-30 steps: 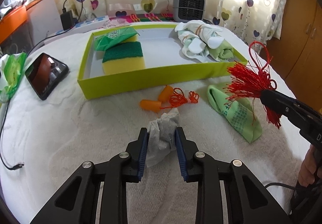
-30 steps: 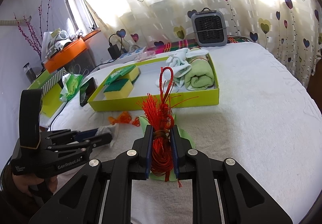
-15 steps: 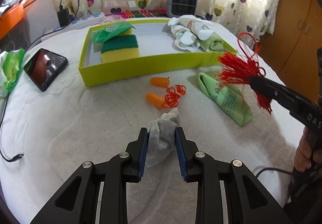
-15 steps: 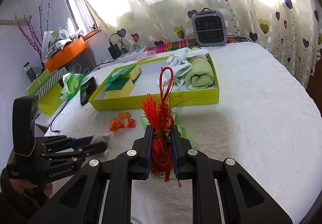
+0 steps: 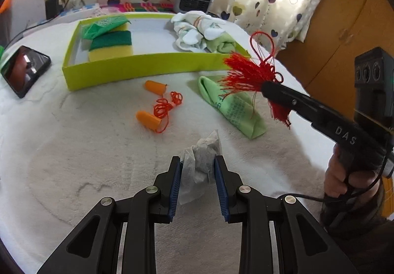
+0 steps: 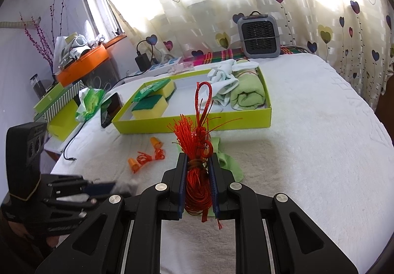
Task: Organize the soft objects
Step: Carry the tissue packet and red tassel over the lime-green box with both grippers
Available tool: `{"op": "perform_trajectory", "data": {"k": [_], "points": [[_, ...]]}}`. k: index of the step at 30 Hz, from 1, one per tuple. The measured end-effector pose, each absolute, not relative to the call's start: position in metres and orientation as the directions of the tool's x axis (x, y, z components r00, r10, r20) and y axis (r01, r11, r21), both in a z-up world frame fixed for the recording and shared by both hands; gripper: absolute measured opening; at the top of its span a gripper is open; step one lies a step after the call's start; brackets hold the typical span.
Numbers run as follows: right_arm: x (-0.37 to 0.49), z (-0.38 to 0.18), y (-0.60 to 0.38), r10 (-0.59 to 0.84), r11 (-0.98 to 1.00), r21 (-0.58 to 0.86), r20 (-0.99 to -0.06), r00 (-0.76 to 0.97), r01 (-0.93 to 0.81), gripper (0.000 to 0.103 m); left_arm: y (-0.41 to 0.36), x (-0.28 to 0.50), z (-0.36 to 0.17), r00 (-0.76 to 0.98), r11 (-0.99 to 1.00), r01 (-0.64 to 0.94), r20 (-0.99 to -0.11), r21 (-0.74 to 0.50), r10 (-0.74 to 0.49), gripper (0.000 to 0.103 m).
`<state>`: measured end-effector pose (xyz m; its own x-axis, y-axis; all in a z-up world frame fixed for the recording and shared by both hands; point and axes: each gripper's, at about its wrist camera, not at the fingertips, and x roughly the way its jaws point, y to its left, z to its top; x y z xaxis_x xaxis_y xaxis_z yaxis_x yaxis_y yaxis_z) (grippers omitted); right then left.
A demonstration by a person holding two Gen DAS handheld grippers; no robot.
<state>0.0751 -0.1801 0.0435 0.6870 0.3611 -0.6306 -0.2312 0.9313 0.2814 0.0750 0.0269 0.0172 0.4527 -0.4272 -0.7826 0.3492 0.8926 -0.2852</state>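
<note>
My left gripper (image 5: 198,160) is shut on a crumpled grey-white tissue (image 5: 200,163), held above the white towel surface. My right gripper (image 6: 197,159) is shut on a red tassel (image 6: 197,151) whose loop points up; in the left wrist view that tassel (image 5: 246,74) hangs over a folded green cloth (image 5: 234,106). Orange corded earplugs (image 5: 157,106) lie in front of the lime-green tray (image 5: 147,67). The tray holds two yellow-green sponges (image 5: 110,46), a green packet, white gloves (image 5: 194,30) and a rolled green towel (image 6: 247,92).
A phone (image 5: 24,69) lies left of the tray, with a cable trailing off. A small grey heater (image 6: 258,35) stands at the back by the heart-print curtain. Green boxes and an orange shelf (image 6: 83,65) sit beyond the left edge. A wooden cabinet (image 5: 344,15) stands at the right.
The left gripper has tilted further down and drawn back with the tissue, so the tray and earplugs sit higher and farther in its view. The right gripper and tassel have stayed put.
</note>
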Motion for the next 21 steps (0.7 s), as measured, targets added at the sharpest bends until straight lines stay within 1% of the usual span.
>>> {"op": "perform_trajectory", "data": {"k": [1, 5, 21], "points": [[0.075, 0.043, -0.180, 0.361, 0.931, 0.282, -0.631, 0.687, -0.230, 0.018, 0.027, 0.075, 0.019, 0.466, 0.901, 0.342, -0.784, -0.268, -0.410, 0.026], [0.075, 0.044, -0.181, 0.360, 0.932, 0.284, -0.629, 0.689, -0.227, 0.018, 0.032, 0.076, 0.025, 0.478, 0.898, 0.334, -0.770, -0.286, -0.422, 0.026], [0.078, 0.057, -0.176, 0.358, 0.933, 0.268, -0.616, 0.702, -0.240, 0.018, 0.033, 0.091, 0.047, 0.546, 0.920, 0.323, -0.750, -0.223, -0.374, 0.026]]}}
